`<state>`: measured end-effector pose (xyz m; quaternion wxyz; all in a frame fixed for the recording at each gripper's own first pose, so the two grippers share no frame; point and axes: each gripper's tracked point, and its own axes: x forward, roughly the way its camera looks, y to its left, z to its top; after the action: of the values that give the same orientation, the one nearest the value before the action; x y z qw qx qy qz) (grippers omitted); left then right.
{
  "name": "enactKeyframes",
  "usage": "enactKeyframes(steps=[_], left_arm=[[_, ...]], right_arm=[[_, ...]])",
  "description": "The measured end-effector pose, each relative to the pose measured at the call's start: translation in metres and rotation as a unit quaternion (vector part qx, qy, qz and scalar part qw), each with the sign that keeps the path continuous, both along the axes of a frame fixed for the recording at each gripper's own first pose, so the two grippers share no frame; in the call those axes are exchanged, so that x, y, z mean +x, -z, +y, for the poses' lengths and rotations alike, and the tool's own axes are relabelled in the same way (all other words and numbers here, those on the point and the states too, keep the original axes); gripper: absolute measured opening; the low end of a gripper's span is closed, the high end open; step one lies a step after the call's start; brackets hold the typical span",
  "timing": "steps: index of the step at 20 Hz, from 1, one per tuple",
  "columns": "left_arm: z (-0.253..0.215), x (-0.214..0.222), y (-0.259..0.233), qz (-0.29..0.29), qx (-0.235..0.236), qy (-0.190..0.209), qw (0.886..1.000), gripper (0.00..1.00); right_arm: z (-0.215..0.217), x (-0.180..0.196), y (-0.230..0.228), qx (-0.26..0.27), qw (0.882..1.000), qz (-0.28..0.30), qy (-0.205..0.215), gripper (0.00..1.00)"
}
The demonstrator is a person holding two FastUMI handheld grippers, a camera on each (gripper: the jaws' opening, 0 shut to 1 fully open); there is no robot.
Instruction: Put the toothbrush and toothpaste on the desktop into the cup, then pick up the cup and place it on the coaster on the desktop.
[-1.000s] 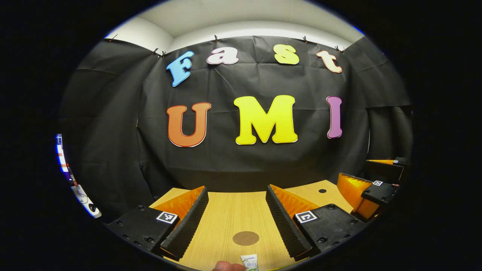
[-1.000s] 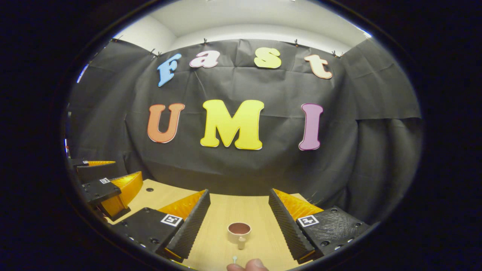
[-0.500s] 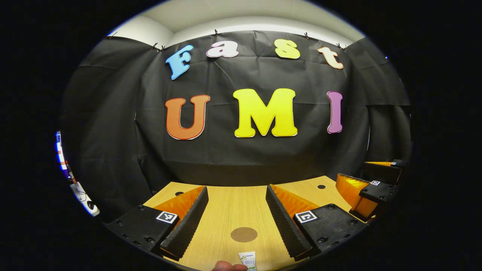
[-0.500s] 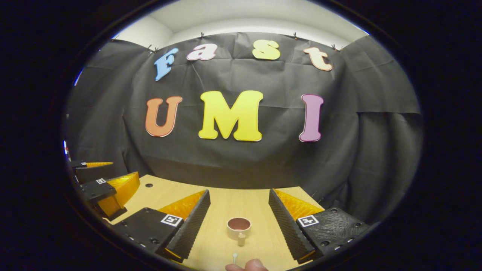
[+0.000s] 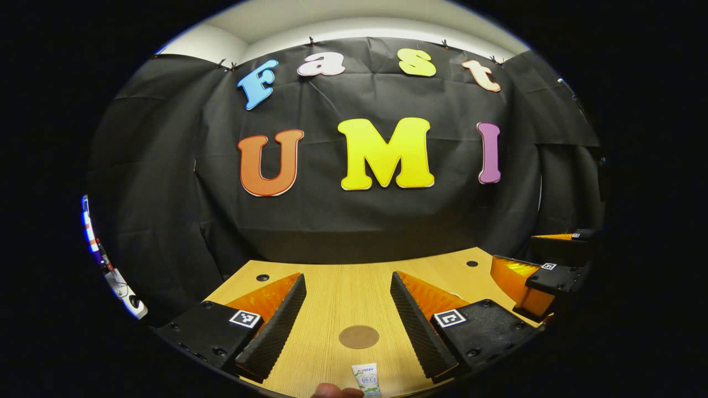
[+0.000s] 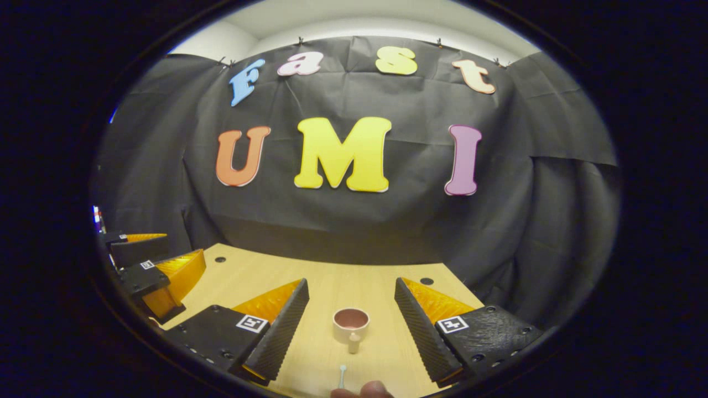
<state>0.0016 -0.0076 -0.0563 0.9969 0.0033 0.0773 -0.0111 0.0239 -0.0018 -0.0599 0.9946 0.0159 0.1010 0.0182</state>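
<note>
In the left gripper view, my left gripper (image 5: 347,287) stands open above the wooden desktop (image 5: 337,298). A round brown coaster (image 5: 359,336) lies between its fingers, and the end of a white toothpaste tube (image 5: 367,379) pokes in at the bottom edge. In the right gripper view, my right gripper (image 6: 351,293) is open too. A cream cup (image 6: 350,325) with a brown inside stands upright between its fingers, handle toward me. Nearer me lies the tip of a white toothbrush (image 6: 342,376). The right gripper (image 5: 545,273) also appears at the far right of the left gripper view.
Black cloth walls the booth behind the desktop (image 6: 260,271). A fingertip (image 5: 334,392) shows at the bottom of the left gripper view, another fingertip (image 6: 365,390) at the bottom of the right gripper view. The left gripper (image 6: 155,271) sits at the left there. Small dark holes (image 5: 472,263) dot the desk.
Both cameras have tilted downward a little, so more of the desktop shows. The coaster, cup, toothpaste and toothbrush now sit slightly higher in their views. Both grippers stayed open.
</note>
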Motion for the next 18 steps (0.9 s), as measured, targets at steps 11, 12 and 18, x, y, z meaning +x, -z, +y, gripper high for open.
enactKeyframes(steps=[11, 12, 18], left_arm=[[-0.018, -0.052, 0.097, 0.135, -0.011, 0.024, 0.990, 0.98], [-0.019, -0.055, 0.106, 0.148, -0.014, 0.026, 0.989, 0.98], [-0.023, -0.072, 0.155, 0.227, -0.016, 0.026, 0.973, 0.98]], right_arm=[[0.011, -0.039, 0.131, -0.008, 0.981, 0.193, -0.031, 0.98], [0.011, -0.042, 0.145, -0.008, 0.976, 0.216, -0.031, 0.95], [0.011, -0.054, 0.214, -0.015, 0.947, 0.319, -0.026, 0.95]])
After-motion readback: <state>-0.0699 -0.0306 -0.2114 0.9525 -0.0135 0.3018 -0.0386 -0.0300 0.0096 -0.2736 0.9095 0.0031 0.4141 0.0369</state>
